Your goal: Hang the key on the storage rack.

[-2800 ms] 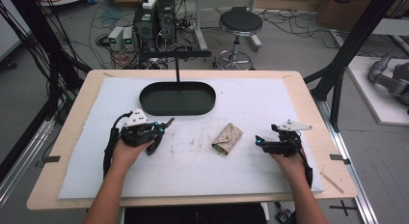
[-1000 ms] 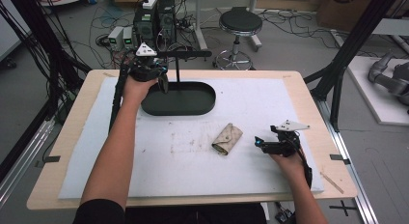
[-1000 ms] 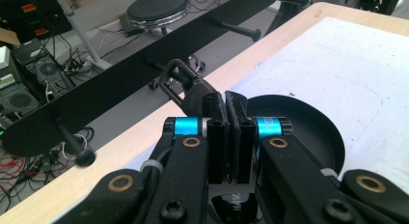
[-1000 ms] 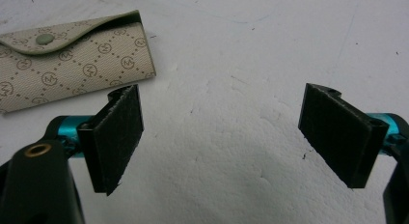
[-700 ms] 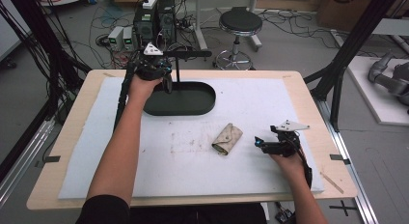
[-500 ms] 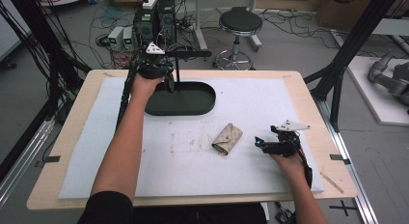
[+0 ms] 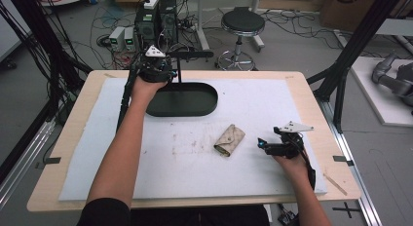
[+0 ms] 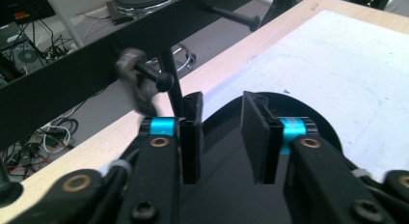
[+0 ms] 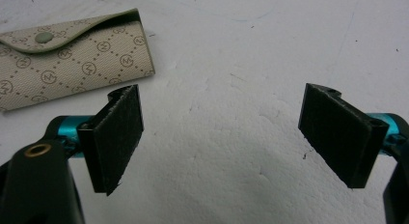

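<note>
A black stand with an oval base (image 7: 195,102), a thin post (image 7: 179,72) and a crossbar (image 7: 192,54) stands at the back of the mat. My left gripper (image 7: 169,76) is up beside the post. Its jaws have just been opening; my left gripper (image 8: 222,105) now stands open with nothing between its pads. A blurred dark loop (image 8: 135,84) hangs on a peg (image 8: 155,76) of the crossbar (image 8: 96,40), just beyond the left jaw. A beige monogram pouch (image 7: 230,140) lies mid-mat. My right gripper (image 7: 261,144) rests open to its right, the pouch (image 9: 72,55) lying beyond its left pad.
The white mat (image 7: 272,104) covers most of the wooden table (image 7: 73,138). Brownish stains mark the mat (image 7: 187,145) left of the pouch. Behind the table stand a stool (image 7: 242,24) and boxes with cables (image 7: 158,14). Black frame legs (image 7: 343,75) rise at the right.
The left hand went from the mat up to the stand's crossbar, then crept a little to the right along it. The right hand and the pouch have not moved.
</note>
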Demonstrator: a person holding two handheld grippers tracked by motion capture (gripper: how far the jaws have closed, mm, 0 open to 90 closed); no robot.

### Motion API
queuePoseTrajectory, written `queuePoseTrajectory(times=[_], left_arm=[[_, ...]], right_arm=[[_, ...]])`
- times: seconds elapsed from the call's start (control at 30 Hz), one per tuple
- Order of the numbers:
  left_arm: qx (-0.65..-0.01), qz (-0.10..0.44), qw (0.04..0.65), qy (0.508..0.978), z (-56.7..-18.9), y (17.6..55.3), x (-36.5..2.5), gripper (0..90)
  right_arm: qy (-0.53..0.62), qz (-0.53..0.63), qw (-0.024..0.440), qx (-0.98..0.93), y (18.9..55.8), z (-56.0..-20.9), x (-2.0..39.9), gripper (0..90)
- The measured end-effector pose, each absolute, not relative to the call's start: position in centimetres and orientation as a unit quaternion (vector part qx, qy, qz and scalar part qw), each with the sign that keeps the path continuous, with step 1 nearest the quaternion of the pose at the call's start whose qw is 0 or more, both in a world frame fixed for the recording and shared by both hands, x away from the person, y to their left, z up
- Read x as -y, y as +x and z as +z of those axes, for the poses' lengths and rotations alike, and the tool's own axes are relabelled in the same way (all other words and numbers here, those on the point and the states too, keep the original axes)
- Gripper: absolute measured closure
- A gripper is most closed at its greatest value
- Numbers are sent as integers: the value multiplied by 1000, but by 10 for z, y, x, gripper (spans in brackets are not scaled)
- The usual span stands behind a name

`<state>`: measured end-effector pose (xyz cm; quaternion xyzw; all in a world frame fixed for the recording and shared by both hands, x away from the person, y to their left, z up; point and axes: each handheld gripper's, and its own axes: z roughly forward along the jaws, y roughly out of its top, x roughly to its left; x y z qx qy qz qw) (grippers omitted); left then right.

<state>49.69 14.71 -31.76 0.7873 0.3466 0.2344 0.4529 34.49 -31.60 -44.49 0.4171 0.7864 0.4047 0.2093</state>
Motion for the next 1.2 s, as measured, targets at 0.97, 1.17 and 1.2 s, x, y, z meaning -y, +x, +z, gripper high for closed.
queuePoseTrajectory(times=[0.97,1.17,1.2], left_arm=[[-331,168,500,782,-368,390,-198,297],[-337,189,492,780,-381,370,-199,216],[-337,188,495,779,-383,369,-198,212]], right_arm=[[417,401,212,-788,343,-445,314,163],[416,401,212,-788,344,-446,315,163],[416,401,213,-788,344,-446,315,163]])
